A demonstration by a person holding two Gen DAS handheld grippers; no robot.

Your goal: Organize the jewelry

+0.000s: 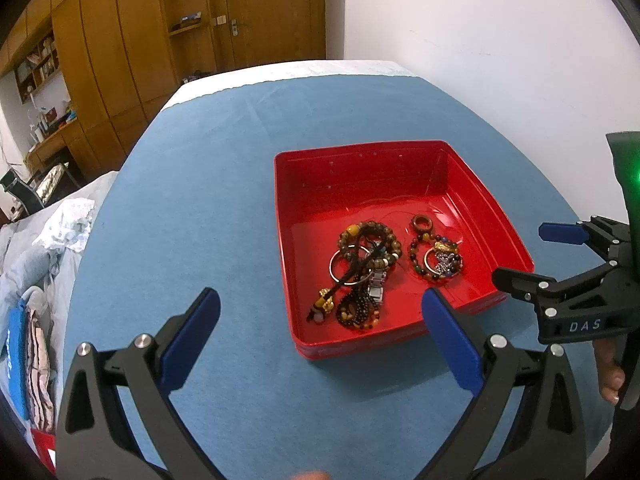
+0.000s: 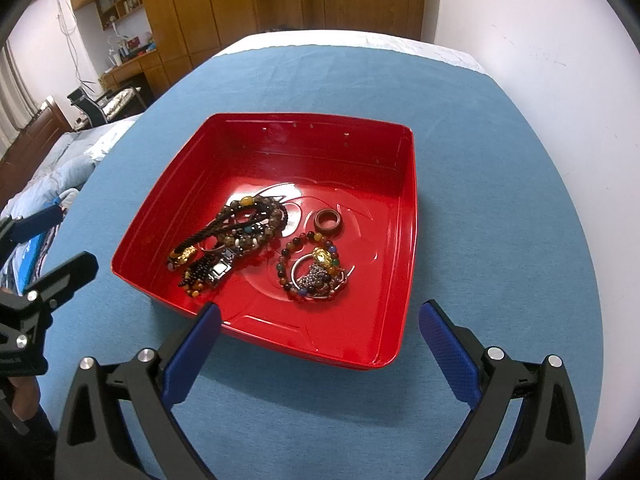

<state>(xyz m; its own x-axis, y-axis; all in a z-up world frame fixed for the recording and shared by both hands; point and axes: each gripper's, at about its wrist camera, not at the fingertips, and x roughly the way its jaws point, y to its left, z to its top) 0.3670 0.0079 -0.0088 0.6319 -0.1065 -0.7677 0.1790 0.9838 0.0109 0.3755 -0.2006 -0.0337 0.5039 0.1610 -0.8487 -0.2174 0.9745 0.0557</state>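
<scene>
Both grippers are spread wide and hold nothing. Left gripper (image 1: 320, 336) hangs low over the blue cloth (image 1: 200, 200), its two blue pads far apart; the right pad (image 1: 450, 340) stands in front of the near wall of the red tray (image 1: 360, 344), the left pad over bare cloth. Right gripper (image 2: 320, 352) has the same pose, with its left pad (image 2: 192, 356) just before the near rim of the tray (image 2: 404, 240) and its right pad beside the near right corner. From the left wrist view the right gripper (image 1: 528, 252) shows at the right edge, fingers pointing left toward the tray, jaws parted, and some fingers of the person's hand (image 1: 608, 372) grip its handle below. From the right wrist view the left gripper shows only in part at the left edge.

The tray sits on the cloth ahead of both grippers, between them. All jewelry lies inside it, in the near half. One tangled pile (image 2: 228, 240) has brown bead bracelets, a dark cord, a gold charm, a metal ring and a small watch. Apart from it lies a bracelet (image 2: 312, 268) of mixed coloured beads with a gold charm, a silver ring and a silver chain piece inside its loop. A brown ring (image 2: 328, 222) lies just behind this bracelet, alone. The far half of the tray is bare red.

Behind the cloth stand a white wall (image 1: 480, 20) and wooden cupboards (image 1: 120, 40)
</scene>
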